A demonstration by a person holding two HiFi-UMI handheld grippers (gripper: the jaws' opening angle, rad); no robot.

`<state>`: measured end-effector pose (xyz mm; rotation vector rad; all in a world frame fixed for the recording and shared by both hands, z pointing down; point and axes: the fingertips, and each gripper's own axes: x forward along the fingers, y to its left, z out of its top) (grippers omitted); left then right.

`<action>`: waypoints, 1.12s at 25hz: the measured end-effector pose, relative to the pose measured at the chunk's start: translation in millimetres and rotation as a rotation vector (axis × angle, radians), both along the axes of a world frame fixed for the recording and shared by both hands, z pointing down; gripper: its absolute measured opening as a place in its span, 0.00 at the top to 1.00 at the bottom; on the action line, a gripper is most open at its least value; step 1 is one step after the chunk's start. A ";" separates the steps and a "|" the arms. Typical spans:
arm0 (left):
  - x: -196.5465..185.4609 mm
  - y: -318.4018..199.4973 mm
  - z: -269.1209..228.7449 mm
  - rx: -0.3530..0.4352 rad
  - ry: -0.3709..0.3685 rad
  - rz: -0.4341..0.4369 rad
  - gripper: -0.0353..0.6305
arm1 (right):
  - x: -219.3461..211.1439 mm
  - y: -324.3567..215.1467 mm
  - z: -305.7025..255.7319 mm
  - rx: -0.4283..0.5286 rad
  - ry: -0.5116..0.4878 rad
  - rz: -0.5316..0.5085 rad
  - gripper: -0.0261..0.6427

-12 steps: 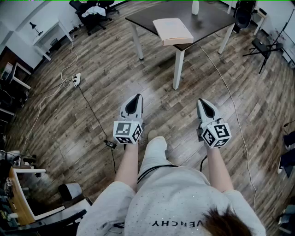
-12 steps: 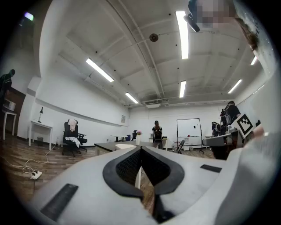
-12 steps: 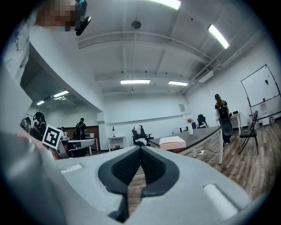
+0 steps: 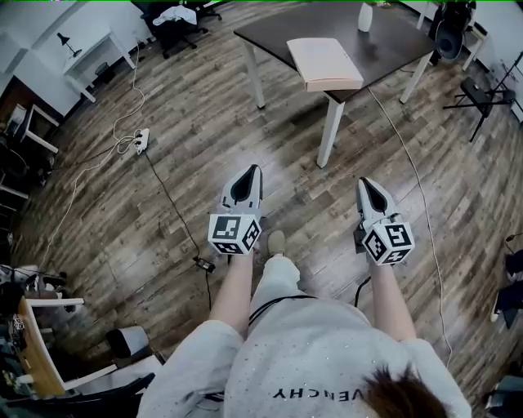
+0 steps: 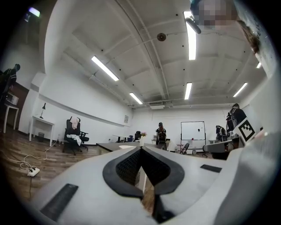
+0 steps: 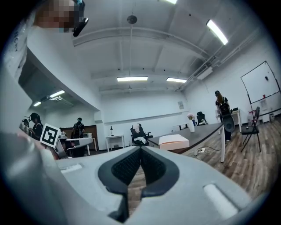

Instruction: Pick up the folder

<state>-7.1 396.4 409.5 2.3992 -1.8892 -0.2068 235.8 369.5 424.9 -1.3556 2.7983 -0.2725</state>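
Observation:
The folder (image 4: 324,64) is a pale, thick, closed cover lying near the front corner of a dark brown table (image 4: 392,45), far ahead of both grippers. It also shows in the right gripper view as the folder (image 6: 174,141) on the table edge. My left gripper (image 4: 255,170) is held level over the wooden floor, jaws closed tip to tip with nothing between them. My right gripper (image 4: 363,182) is level beside it, also shut and empty. In the gripper views, the left gripper (image 5: 141,148) and the right gripper (image 6: 141,147) show their pads meeting.
A white vase (image 4: 365,16) stands on the table behind the folder. White table legs (image 4: 331,131) face me. A power strip (image 4: 140,140) and cables lie on the floor at left. An office chair (image 4: 176,20) and a black stand (image 4: 482,90) flank the table. People stand in the background.
The table and folder have come a little nearer and shifted right in the head view. Both grippers keep their pose and stay closed.

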 end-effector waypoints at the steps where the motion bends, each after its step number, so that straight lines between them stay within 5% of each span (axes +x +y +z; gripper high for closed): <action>1: -5.8 -9.0 1.0 -0.004 -0.001 -0.004 0.95 | -7.1 -7.8 3.2 -0.008 0.005 -0.006 0.96; 12: -59.9 -123.5 13.8 -0.028 0.019 0.015 0.95 | -73.3 -111.3 21.4 -0.056 0.057 -0.031 0.96; 28: -100.1 -269.5 41.1 -0.063 -0.025 0.187 0.95 | -144.8 -243.9 61.5 -0.184 -0.013 0.074 0.96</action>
